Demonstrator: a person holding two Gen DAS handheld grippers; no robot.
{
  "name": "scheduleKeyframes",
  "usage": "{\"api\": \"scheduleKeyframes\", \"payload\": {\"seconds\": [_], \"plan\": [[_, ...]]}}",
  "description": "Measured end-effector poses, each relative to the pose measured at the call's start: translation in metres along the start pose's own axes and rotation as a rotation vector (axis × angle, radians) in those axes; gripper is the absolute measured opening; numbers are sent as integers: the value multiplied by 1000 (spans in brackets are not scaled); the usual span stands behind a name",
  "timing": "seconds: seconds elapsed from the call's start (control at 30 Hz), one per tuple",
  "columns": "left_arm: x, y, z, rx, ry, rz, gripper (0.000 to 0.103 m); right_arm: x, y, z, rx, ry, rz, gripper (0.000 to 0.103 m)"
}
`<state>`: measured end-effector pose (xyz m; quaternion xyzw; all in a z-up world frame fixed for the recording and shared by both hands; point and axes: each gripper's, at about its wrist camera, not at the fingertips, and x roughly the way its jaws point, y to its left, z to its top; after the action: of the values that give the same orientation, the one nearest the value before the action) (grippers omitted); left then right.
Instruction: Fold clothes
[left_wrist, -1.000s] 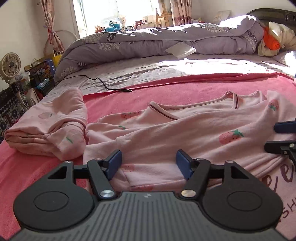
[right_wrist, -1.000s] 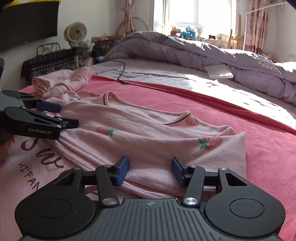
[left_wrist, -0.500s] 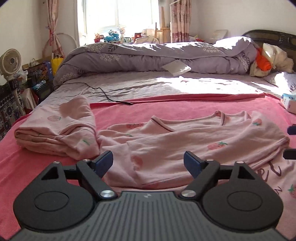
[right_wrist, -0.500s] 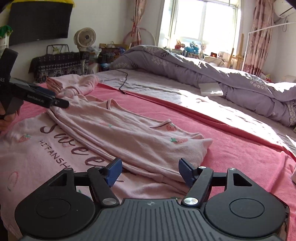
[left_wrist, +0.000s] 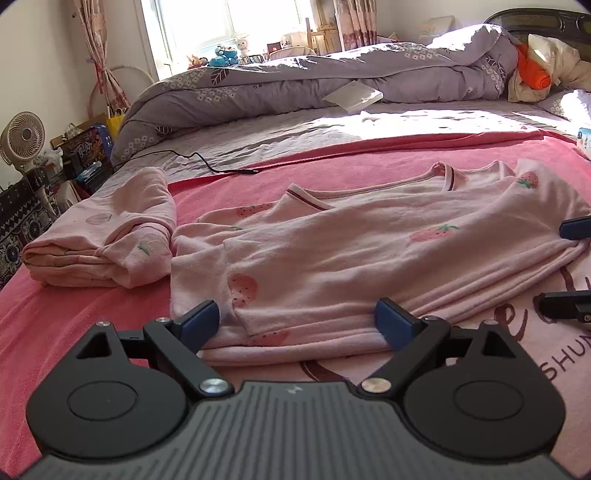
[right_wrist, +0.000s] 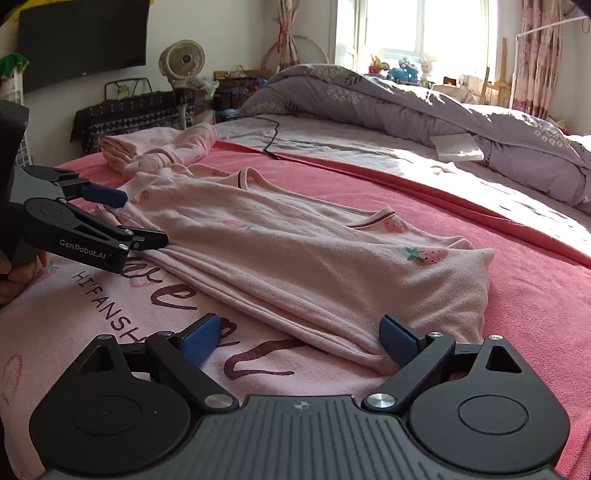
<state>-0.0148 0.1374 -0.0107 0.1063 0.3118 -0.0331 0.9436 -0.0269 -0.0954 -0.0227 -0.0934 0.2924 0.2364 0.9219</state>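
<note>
Pink strawberry shirt half-folded on pink blanket, claws apart.

Sunlit window behind grey-quilted bed, pale walls.

The shirt is pale pink with red strawberries, green-leafed, and a dark maroon stripe along the collar. Its lower half carries maroon lettering. The folded garment beside it is the same pale pink with faint strawberries. Both lie on a salmon-pink blanket. The duvet is lilac-grey with small white flowers and dark leaf prints. A black cable crosses the grey sheet. The left tool and right tool are black with blue pads. The curtains are pink-patterned.
</note>
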Motion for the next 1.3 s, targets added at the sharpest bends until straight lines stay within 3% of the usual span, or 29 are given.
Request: {"api": "scheduleKeyframes", "payload": {"seconds": [0.3, 0.4, 0.5, 0.63, 0.73, 0.87, 1.07, 1.3], "plan": [[-19, 1, -16, 3, -10, 14, 94, -20, 5, -15, -18, -19, -36, 94], [-29, 6, -25, -19, 2, 0, 94, -32, -5, -29, 73, -17, -24, 97], [-48, 14, -43, -41, -16, -4, 94, -51, -10, -44, 90, -51, -10, 97], [-80, 26, -72, -59, -49, 9, 94, -84, -3, -68, 22, -100, -22, 97], [-108, 32, -91, -82, -66, 18, 94, -110, 3, -84, 7, -92, -40, 97], [-137, 28, -107, -23, -66, 100, 94, -145, 11, -111, 20, -58, -21, 97], [-176, 15, -134, 103, -57, 215, 94, -173, 41, -149, -28, -1, -63, 97], [-207, -6, -183, 210, 31, 134, 94, -172, 62, -156, 10, -35, -51, 97]]}}
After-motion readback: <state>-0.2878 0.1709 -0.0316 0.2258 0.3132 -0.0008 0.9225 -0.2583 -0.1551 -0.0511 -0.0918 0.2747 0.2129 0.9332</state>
